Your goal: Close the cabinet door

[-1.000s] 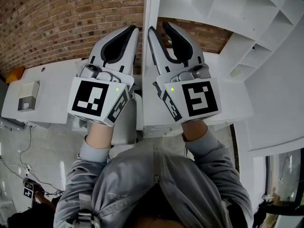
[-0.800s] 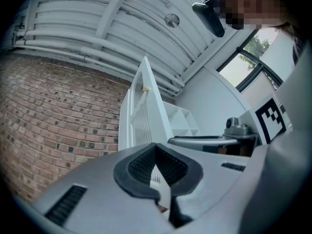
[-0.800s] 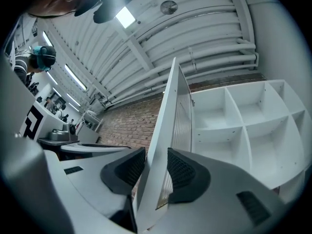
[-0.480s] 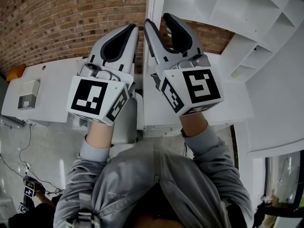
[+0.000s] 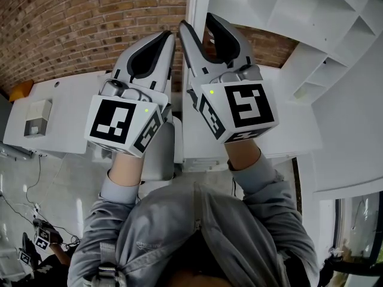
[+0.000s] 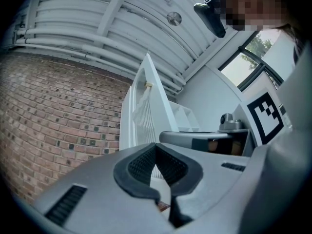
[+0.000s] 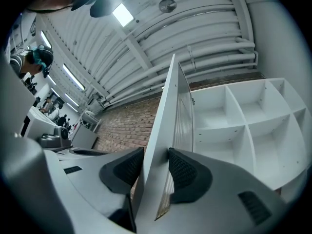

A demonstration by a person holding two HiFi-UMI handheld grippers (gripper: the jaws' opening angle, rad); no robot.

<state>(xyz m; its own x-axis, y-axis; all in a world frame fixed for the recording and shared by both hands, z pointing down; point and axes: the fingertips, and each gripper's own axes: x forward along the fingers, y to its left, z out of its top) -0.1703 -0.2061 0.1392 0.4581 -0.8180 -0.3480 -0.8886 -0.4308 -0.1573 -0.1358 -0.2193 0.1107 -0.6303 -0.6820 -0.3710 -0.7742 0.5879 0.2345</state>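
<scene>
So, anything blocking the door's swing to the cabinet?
Nothing visible. The cabinet door stands between the right gripper's jaws, which have just been opening; the shelves beyond show nothing protruding. The left gripper sits on its other side.

bright, even light from ceiling lamp (image 7: 122, 14); fisheye-warped, dark corners

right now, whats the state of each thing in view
left gripper: shut, holding nothing
right gripper: open, jaws have just been opening, edge of the cabinet door between them
cabinet door: open, swung out from the cabinet
cabinet: compartments exposed
</scene>
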